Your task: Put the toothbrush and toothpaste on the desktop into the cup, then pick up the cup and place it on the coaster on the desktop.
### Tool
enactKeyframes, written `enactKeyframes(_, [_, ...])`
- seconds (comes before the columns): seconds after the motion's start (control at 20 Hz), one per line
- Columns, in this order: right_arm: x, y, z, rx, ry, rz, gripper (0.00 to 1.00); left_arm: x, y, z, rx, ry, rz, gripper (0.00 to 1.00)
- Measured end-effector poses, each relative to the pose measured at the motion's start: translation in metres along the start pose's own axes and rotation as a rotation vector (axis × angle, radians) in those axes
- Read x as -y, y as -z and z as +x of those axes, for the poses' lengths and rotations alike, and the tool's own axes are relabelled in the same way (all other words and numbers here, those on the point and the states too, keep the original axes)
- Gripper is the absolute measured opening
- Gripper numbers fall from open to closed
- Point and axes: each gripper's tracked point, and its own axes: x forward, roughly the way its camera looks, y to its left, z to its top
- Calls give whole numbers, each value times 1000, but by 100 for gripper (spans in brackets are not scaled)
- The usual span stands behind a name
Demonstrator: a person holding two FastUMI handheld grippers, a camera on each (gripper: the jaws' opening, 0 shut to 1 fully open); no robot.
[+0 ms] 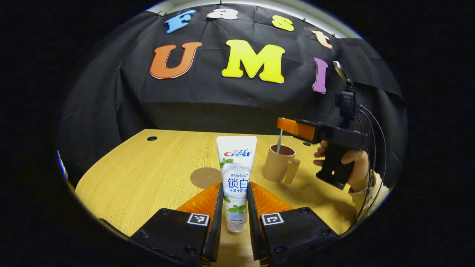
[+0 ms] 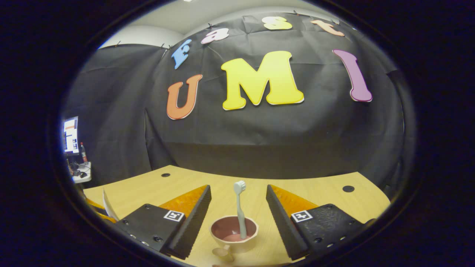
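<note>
Tan and dark inside, the cup (image 1: pixel 279 163) stands upright on the wooden desk (image 1: pixel 141 174), handle toward the camera in the left gripper view. The toothbrush (image 2: pixel 239 207) is already in it, standing handle-down with its bristle head sticking up above the rim, so that part of the task looks done.

The toothpaste (image 1: pixel 236 178) is not in the cup yet. The left gripper (image 1: pixel 235 207) is clamped on it, both fingers pressing the tube's sides, the tube held upright with its cap end down, near the desk; I cannot tell whether it touches the wood. It sits to the left of the cup and nearer the camera, with open desk between them.

The coaster (image 1: pixel 205 177), a flat round brown disc, lies on the desk just behind the tube and left of the cup, with nothing on it.

The right gripper (image 2: pixel 238 207) hangs above the cup with its fingers spread well apart on either side of the toothbrush, touching nothing. In the left gripper view it shows over the cup's mouth, with a hand (image 1: pixel 354 167) gripping its handle.

Judging from this, one of three steps is finished. Left: carry the tube over and drop it in beside the brush, then lift the cup and set it on the coaster, a short move to the left.
</note>
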Motion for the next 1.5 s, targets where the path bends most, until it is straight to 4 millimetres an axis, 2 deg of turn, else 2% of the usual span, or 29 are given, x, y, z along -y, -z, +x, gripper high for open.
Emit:
enactKeyframes(0.1, [9,-2,-15,22,30,-18,97,7,-12,15,27,10,-11,37])
enactKeyframes(0.2, [25,-1,-33,50,70,-20,96,16,-21,31,49,21,10,37])
enactKeyframes(0.3, [38,7,-54,54,97,-13,96,21,-33,49,72,15,21,37])
enactKeyframes(0.4, [61,12,-74,71,154,-34,96,36,-44,68,76,47,-4,37])
enactKeyframes(0.55, [79,24,-100,84,167,5,97,56,-69,93,118,82,2,37])
enactKeyframes(0.7, [97,35,-109,74,181,41,96,74,-91,113,161,108,-1,37])
enactKeyframes(0.75, [95,40,-112,49,158,73,96,81,-97,118,168,115,-6,37])
enactKeyframes(0.9, [101,28,-118,72,142,146,97,95,-109,130,186,122,1,37])
enactKeyframes(1.0, [109,28,-118,74,165,170,97,105,-113,132,201,137,-1,37])
enactKeyframes(1.1, [107,33,-118,54,156,194,97,114,-111,140,199,156,1,37])
enactKeyframes(1.2, [109,35,-116,46,160,186,97,117,-101,149,170,155,0,36])
enactKeyframes(1.25, [111,39,-115,33,171,171,100,118,-94,153,146,152,5,36])
enactKeyframes(1.3, [111,43,-112,19,177,155,97,118,-90,154,133,149,9,37])
enactKeyframes(1.5, [94,48,-107,-19,146,125,97,117,-72,155,69,168,-16,41])
